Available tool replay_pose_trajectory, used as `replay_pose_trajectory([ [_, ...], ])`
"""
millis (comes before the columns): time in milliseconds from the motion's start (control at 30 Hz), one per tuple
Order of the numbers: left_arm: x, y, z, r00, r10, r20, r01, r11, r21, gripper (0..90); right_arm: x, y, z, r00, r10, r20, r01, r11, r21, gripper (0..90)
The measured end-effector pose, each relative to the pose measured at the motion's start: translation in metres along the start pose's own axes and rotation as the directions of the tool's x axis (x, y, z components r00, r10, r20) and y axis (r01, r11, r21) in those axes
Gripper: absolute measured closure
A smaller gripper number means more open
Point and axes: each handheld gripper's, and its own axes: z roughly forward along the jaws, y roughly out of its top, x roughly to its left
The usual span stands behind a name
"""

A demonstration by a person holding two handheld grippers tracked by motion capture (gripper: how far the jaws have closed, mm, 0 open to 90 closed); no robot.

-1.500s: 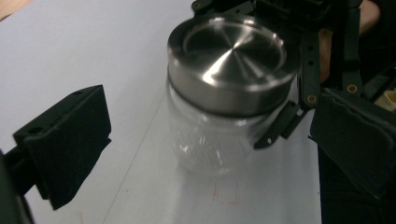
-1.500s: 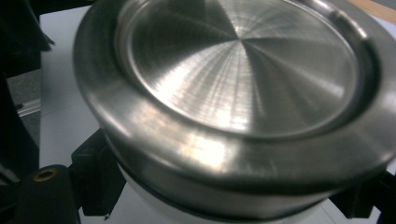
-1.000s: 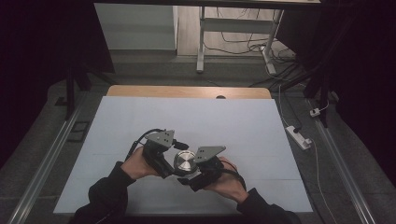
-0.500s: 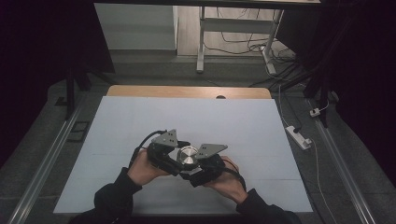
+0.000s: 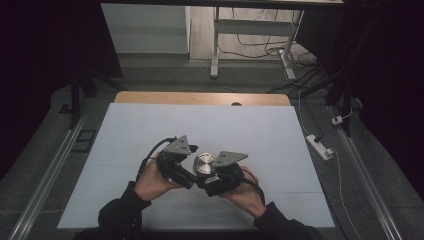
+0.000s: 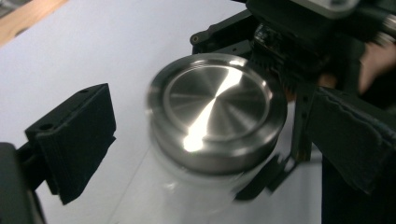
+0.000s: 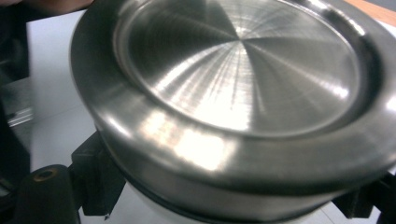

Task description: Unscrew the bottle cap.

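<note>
A round jar with a brushed steel lid (image 5: 204, 163) sits near the middle of the front half of the pale tabletop (image 5: 150, 125), between our two hands. Seen from the left gripper view, the lid (image 6: 217, 109) is a shiny disc with a raised rim, and below it the body of the jar looks clear or pale, though blur keeps us from telling more. In the right gripper view the lid (image 7: 238, 79) is very close and seen from just below its rim. Our right gripper (image 5: 216, 176) is closed on the jar under the lid, its dark jaws showing at either side of the jar's body. Our left gripper (image 5: 192, 170) has just been opening: its jaws stand wide apart on either side of the lid, with clear gaps, so the pads do not press on it. Our left hand (image 5: 152, 179) and right hand (image 5: 245, 192) come in from the near edge in dark sleeves. Beyond the far end of the tabletop, a strip of bare wood (image 5: 200, 98) shows.
</note>
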Motion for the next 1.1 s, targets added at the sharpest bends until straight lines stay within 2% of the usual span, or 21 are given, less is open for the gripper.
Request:
replay_pose_trajectory([
  [100,0.009,-0.006,-0.01,0.9948,0.054,0.086,-0.055,0.9985,0.002,1.7,0.0,0.0,0.0,0.9982,-0.009,-0.059,0.009,1.0,-0.001,14.4],
  [200,0.015,-0.013,-0.014,0.9785,0.095,0.183,-0.096,0.9953,-0.004,2.7,0.005,0.0,0.002,0.9918,-0.053,-0.116,0.053,0.999,0.001,14.4],
  [267,0.017,-0.016,-0.013,0.9596,0.114,0.257,-0.114,0.9934,-0.017,4.9,0.009,0.001,0.003,0.9834,-0.085,-0.16,0.087,0.996,0.006,14.4],
  [300,0.018,-0.018,-0.012,0.9538,0.123,0.274,-0.123,0.9923,-0.017,5.1,0.012,0.001,0.004,0.9792,-0.098,-0.178,0.101,0.995,0.006,14.4],
  [367,0.018,-0.02,-0.008,0.936,0.135,0.325,-0.138,0.9903,-0.012,6.0,0.016,0.001,0.005,0.9707,-0.119,-0.208,0.123,0.992,0.005,14.4],
  [467,0.015,-0.021,-0.004,0.9165,0.16,0.367,-0.169,0.9856,-0.007,6.9,0.021,0.001,0.006,0.9605,-0.143,-0.238,0.146,0.989,-0.004,14.4],
  [533,0.013,-0.021,-0.003,0.9147,0.169,0.367,-0.177,0.9841,-0.012,8.1,0.023,0.001,0.005,0.9572,-0.148,-0.249,0.151,0.988,-0.005,14.4],
  [567,0.013,-0.02,-0.003,0.9118,0.171,0.373,-0.178,0.9839,-0.017,8.7,0.024,0.002,0.005,0.9556,-0.154,-0.251,0.158,0.987,-0.006,14.4],
  [633,0.012,-0.02,-0.003,0.9131,0.182,0.365,-0.185,0.9824,-0.029,13.7,0.024,0.002,0.005,0.9557,-0.153,-0.251,0.156,0.988,-0.009,14.4],
  [700,0.011,-0.019,-0.003,0.9207,0.189,0.341,-0.189,0.9814,-0.035,18.5,0.024,0.002,0.004,0.9567,-0.156,-0.246,0.159,0.987,-0.008,14.4],
  [767,0.01,-0.019,-0.003,0.9293,0.182,0.322,-0.179,0.9831,-0.039,18.7,0.023,0.002,0.004,0.9605,-0.152,-0.233,0.153,0.988,-0.012,14.4],
  [867,0.008,-0.017,-0.001,0.9533,0.147,0.264,-0.143,0.9891,-0.037,18.8,0.021,0.003,0.003,0.9728,-0.126,-0.194,0.127,0.992,-0.007,14.4],
  [967,0.004,-0.014,0.003,0.9799,0.096,0.175,-0.091,0.9952,-0.035,18.8,0.017,0.003,0.003,0.9867,-0.088,-0.137,0.088,0.996,-0.006,14.4],
  [1033,0.0,-0.011,0.006,0.9921,0.052,0.114,-0.048,0.9981,-0.039,20.2,0.014,0.002,0.002,0.993,-0.073,-0.093,0.073,0.997,-0.001,14.4],
  [1100,-0.007,-0.008,0.01,0.999,0.027,0.036,-0.026,0.999,-0.038,20.2,0.011,0.002,0.002,0.9978,-0.042,-0.051,0.042,0.999,-0.002,14.4],
])
